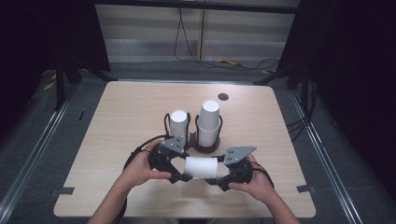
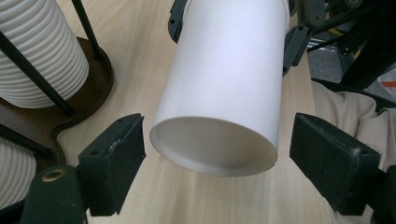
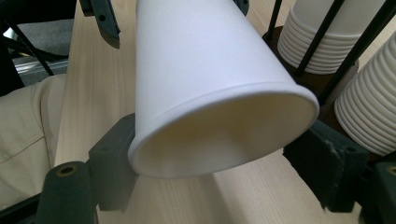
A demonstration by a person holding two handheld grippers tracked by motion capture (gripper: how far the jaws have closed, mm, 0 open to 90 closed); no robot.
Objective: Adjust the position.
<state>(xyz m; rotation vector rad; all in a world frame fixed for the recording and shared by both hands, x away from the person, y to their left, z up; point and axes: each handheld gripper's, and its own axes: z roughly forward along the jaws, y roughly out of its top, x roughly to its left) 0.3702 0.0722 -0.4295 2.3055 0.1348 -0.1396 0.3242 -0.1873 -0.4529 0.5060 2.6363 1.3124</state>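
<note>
A white paper cup (image 1: 201,167) lies on its side low in the centre of the high view, held between the two grippers just above the tabletop (image 1: 121,121). The right gripper (image 1: 223,178) comes in from the lower right and pinches the cup at its wide rim; in the right gripper view the rim (image 3: 224,135) sits squeezed between the two black pads, the left pad touching the rim's lower left edge and the right pad pressed against its lower right side. The left gripper (image 1: 180,176) comes in from the lower left with its jaws spread; in the left gripper view the cup's narrow bottom end (image 2: 215,147) sits between the pads with a clear gap on each side, so nothing is pinched there. Each gripper is held in a hand, the left hand (image 1: 140,169) and the right hand (image 1: 256,184), at the bottom of the high view. Just behind the cup, towards the middle of the tabletop, stands a dark wire holder (image 1: 205,145) with two upright stacks of white cups, a shorter left stack (image 1: 178,122) and a taller right stack (image 1: 208,122). A small dark disc (image 1: 223,96) lies farther back on the tabletop, upper right of the stacks.
</note>
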